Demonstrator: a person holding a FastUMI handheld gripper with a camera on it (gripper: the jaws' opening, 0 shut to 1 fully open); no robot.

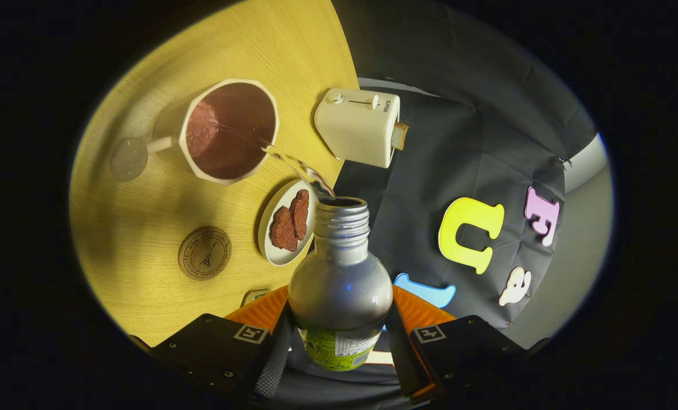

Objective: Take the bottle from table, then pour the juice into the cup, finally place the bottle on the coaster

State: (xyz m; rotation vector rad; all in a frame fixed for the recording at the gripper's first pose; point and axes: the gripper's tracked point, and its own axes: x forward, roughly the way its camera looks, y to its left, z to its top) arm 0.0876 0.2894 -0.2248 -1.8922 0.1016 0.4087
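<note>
My gripper (339,341) is shut on a clear bottle (340,279) with a threaded open neck and a green label, held between both fingers and tipped over. A thin clear stream (293,162) runs from its mouth into the white angular cup (230,131) beyond the fingers, whose inside looks dark reddish. A round brown wooden coaster (204,253) lies flat on the yellow wooden table (145,216), nearer than the cup and off to the side of the bottle, with nothing on it.
A small white plate (270,239) with two dark brown pieces lies between the bottle's neck and the cup. A white toaster (360,126) with a slice in its slot stands at the table's edge. A small clear round disc (128,159) rests beside the cup.
</note>
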